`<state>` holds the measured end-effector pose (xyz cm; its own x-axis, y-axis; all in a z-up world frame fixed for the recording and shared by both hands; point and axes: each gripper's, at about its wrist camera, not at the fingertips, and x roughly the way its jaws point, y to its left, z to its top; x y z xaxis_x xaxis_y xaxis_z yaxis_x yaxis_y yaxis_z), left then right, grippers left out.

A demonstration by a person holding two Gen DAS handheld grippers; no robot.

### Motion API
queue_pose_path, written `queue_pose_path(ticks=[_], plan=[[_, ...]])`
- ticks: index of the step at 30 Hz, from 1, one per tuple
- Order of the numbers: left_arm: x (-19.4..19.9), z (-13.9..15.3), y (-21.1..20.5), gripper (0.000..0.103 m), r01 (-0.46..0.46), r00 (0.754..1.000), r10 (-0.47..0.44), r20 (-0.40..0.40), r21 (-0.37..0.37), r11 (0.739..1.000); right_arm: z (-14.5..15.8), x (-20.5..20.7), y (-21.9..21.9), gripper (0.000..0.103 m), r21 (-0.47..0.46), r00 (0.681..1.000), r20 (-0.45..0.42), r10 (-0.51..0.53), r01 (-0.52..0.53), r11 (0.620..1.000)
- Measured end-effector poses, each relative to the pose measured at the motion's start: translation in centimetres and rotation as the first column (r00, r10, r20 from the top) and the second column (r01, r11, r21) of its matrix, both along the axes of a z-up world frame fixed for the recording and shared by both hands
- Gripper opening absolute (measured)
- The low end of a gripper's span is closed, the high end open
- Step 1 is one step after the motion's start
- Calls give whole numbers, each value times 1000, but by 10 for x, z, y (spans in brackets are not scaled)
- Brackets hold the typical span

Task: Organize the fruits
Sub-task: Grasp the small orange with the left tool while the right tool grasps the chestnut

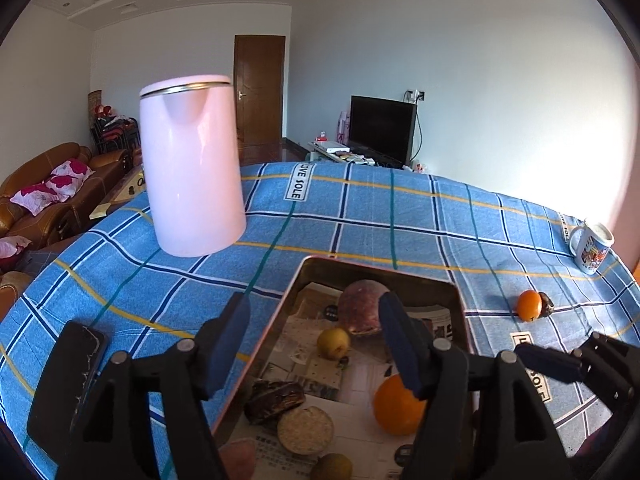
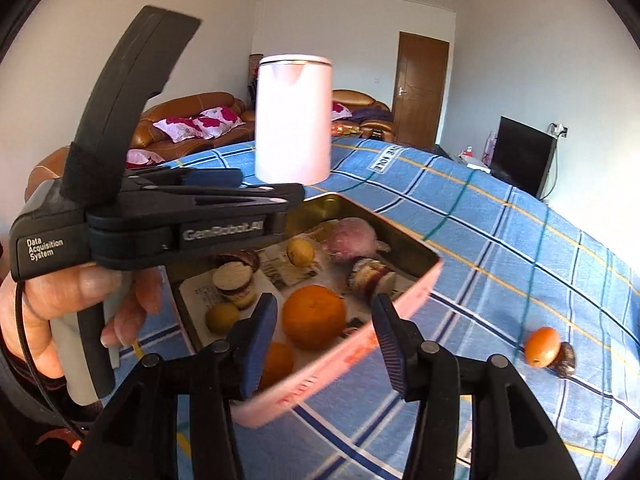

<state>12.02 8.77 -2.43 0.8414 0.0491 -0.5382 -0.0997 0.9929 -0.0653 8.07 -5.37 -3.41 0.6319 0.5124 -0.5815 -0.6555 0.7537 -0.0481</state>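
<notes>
- Left wrist view: left tongs [image 1: 314, 340] gape apart over the tray [image 1: 294, 294]; a large orange [image 1: 396, 406] sits inside at 5 o'clock, a small orange [image 1: 529, 305] on the blue checked counter [image 1: 400, 216] at 3 o'clock.
- Right wrist view: right tongs [image 2: 324, 340] apart, empty, above the tray's near rim; the small orange lies at 4 o'clock, outside it.

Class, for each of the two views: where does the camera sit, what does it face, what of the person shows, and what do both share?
Left wrist: on the left gripper, over the tray, facing kettle and TV; right gripper intrudes.
Right wrist: on the right gripper, facing the tray; left hand shows.
Shared: tray, kettle, loose orange.
</notes>
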Motion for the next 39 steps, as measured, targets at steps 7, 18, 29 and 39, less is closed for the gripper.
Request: queue_pose_path(ticks=[7,18,29,39], plan=[[5,12,-59,73,106,994,-106,-7,36,994,8,42,-102,55,-27,960,5,-279,279,960],[35,9,-136,77,214,976,-209,-68,72,974,-22,111,-177,55,12,869,-230,-438,452,892],[44,2,-143,87,206,975,-199,-96,73,976,-37,131,-175,55,8,852,-304,-425,449,894],[49,3,-144,92,189,978,-181,-100,76,979,-41,132,-179,51,12,837,-361,-412,446,895]])
